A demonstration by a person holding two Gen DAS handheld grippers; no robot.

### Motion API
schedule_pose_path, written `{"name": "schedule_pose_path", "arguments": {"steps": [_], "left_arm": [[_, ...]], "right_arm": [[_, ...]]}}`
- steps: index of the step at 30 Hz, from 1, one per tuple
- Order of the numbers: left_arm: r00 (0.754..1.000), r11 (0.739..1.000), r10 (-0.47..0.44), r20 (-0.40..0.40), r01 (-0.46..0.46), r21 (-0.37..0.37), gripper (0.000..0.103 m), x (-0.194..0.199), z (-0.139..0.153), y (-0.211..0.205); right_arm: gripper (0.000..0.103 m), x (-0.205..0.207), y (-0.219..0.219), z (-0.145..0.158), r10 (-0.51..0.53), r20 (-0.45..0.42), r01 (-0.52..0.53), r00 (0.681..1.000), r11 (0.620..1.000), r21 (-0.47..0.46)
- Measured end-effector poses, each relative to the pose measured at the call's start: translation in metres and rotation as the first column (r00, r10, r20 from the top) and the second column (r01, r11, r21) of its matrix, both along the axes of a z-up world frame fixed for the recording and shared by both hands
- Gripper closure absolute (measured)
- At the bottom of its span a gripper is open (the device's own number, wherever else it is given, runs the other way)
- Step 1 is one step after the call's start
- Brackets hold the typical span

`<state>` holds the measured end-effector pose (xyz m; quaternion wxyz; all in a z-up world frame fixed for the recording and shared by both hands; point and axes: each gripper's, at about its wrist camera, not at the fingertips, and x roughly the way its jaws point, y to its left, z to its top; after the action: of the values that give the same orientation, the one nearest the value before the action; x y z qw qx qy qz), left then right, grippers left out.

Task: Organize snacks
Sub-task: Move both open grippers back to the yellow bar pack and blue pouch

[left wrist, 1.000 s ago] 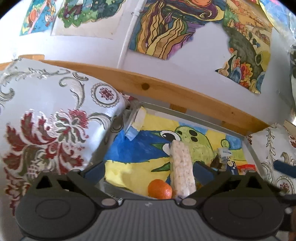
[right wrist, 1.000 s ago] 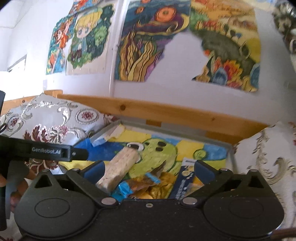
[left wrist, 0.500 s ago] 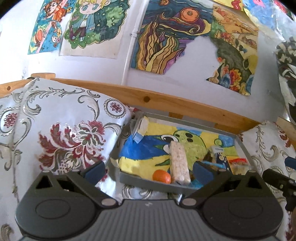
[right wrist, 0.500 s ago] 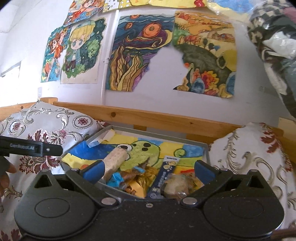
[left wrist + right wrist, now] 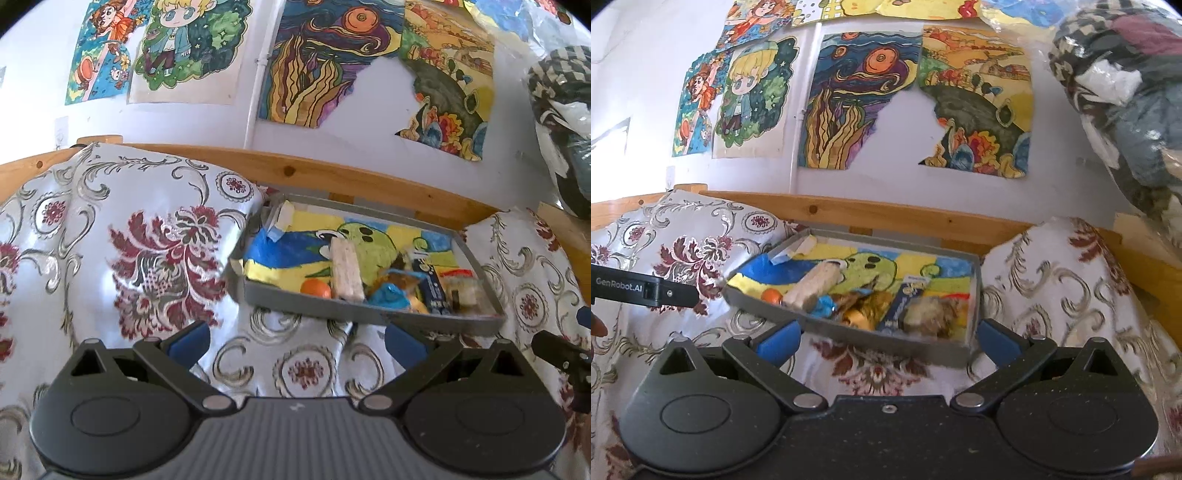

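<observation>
A shallow grey tray [image 5: 369, 314] with a painted paper lining sat on glossy floral cloth [image 5: 303, 362], a pine rail [image 5: 332, 177] behind it. Along the tray's near wall lay a pale, grainy bar [image 5: 345, 269], a round orange [image 5: 315, 288] beside it, crinkled blue and gold wrappers [image 5: 849, 310] and a dark blue sachet [image 5: 901, 306]; the lumpy clear packet [image 5: 931, 314] at the tray's right end was blurred. Left tongs [image 5: 295, 341] and right tongs [image 5: 886, 338] hung spread and empty before the tray.
</observation>
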<state>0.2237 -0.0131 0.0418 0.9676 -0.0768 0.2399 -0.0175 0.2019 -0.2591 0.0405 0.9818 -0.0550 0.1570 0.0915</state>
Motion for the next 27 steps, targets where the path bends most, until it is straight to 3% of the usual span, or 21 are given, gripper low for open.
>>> {"name": "schedule_pose_path", "arguments": {"steps": [10,27], "left_arm": [[0.998,0.999,-0.025,-0.056,0.027,0.024,0.0,-0.043,-0.012,-0.011],[0.986,0.991,-0.104,-0.128,0.114,0.076,0.0,-0.088,-0.039,-0.033]], "right_arm": [[0.001,-0.044,-0.008,-0.007,-0.04,-0.05,0.04,0.998,0.999,0.003],[0.001,-0.084,-0.009,-0.036,-0.046,-0.247,0.029,0.968,0.997,-0.071]]}}
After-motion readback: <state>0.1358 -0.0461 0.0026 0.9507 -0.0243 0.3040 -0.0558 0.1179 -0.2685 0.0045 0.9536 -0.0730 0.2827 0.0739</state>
